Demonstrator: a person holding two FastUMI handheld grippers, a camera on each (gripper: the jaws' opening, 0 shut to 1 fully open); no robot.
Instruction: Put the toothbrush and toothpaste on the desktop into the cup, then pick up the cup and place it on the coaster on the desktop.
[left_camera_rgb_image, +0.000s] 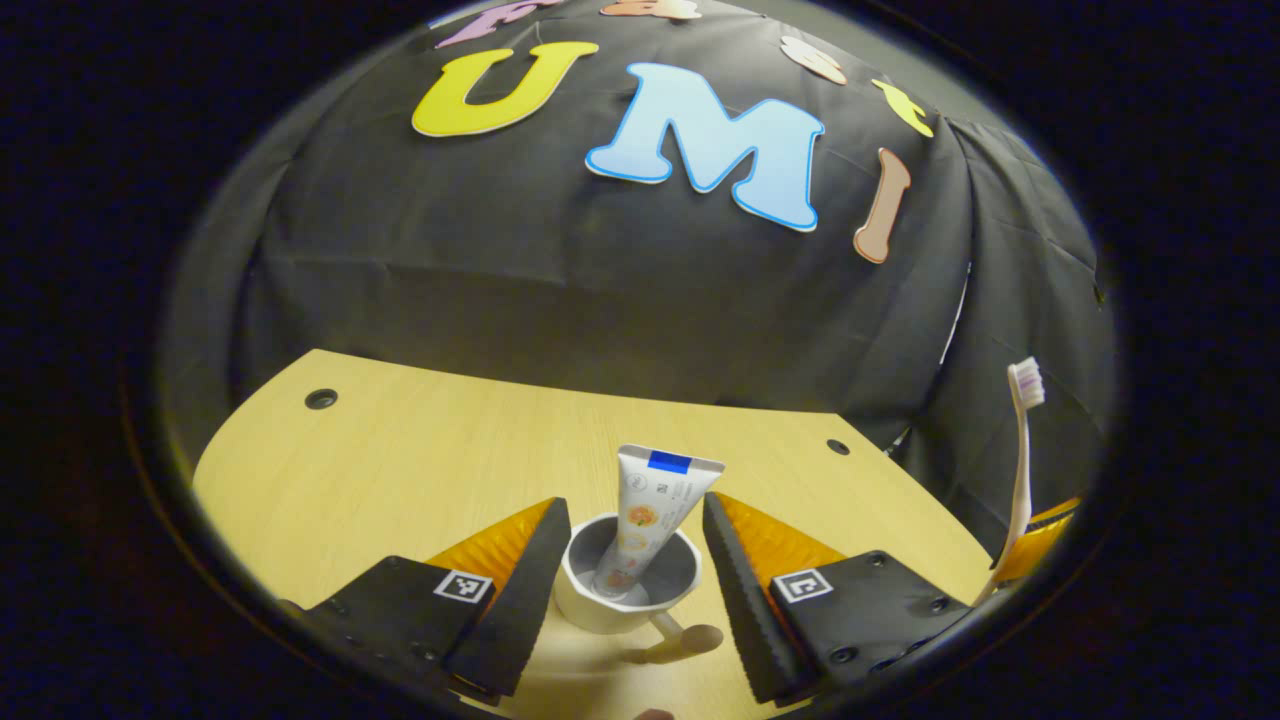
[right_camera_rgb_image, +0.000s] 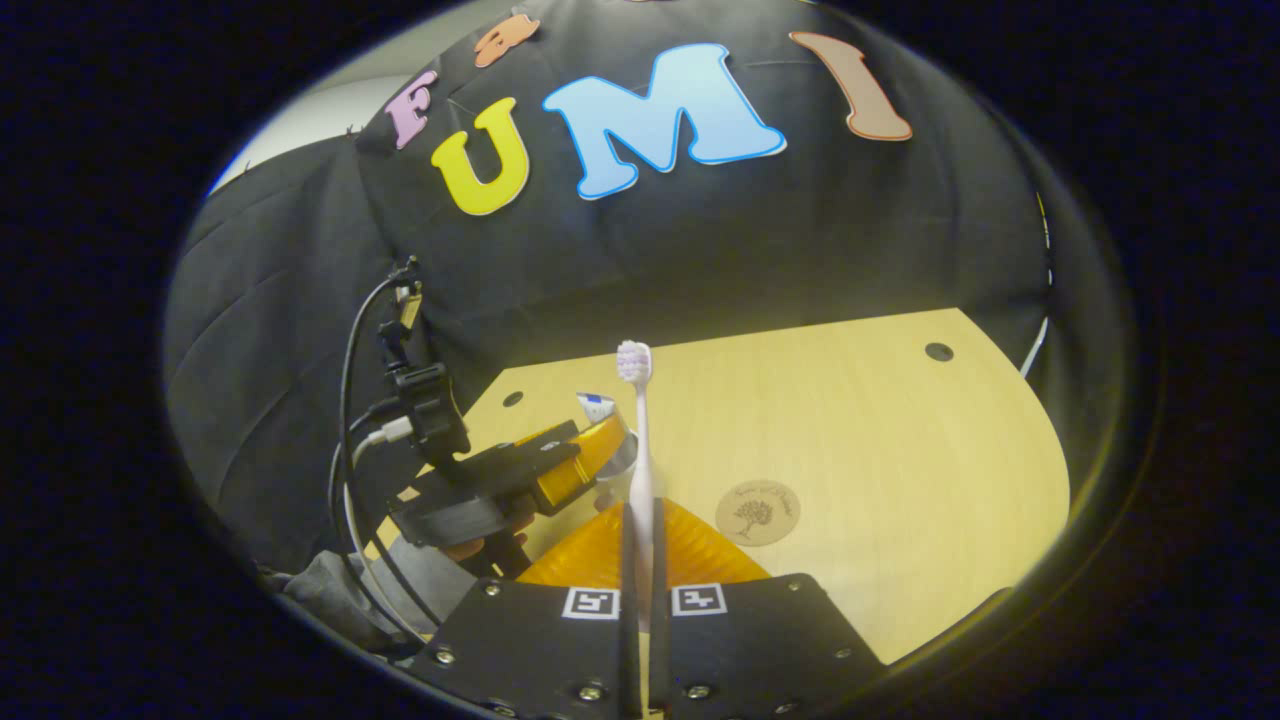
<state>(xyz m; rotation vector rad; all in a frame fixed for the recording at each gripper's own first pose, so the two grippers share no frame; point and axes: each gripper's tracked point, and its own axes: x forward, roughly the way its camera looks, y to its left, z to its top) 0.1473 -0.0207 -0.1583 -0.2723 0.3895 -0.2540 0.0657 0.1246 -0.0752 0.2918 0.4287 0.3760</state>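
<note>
A white cup (left_camera_rgb_image: 628, 580) stands on the wooden desktop (left_camera_rgb_image: 420, 470) with the toothpaste (left_camera_rgb_image: 650, 520) already leaning upright inside it. The left gripper (left_camera_rgb_image: 628, 590) is released, its fingers spread wide on either side of the cup without touching it. The right gripper (right_camera_rgb_image: 640, 600) is clenched on the toothbrush (right_camera_rgb_image: 640, 450), held vertically with the bristles up. The round coaster (right_camera_rgb_image: 758, 512) lies just right of the brush. To finish well, the brush handle should likely be centred over the cup mouth, clear of the tube, before letting go.
</note>
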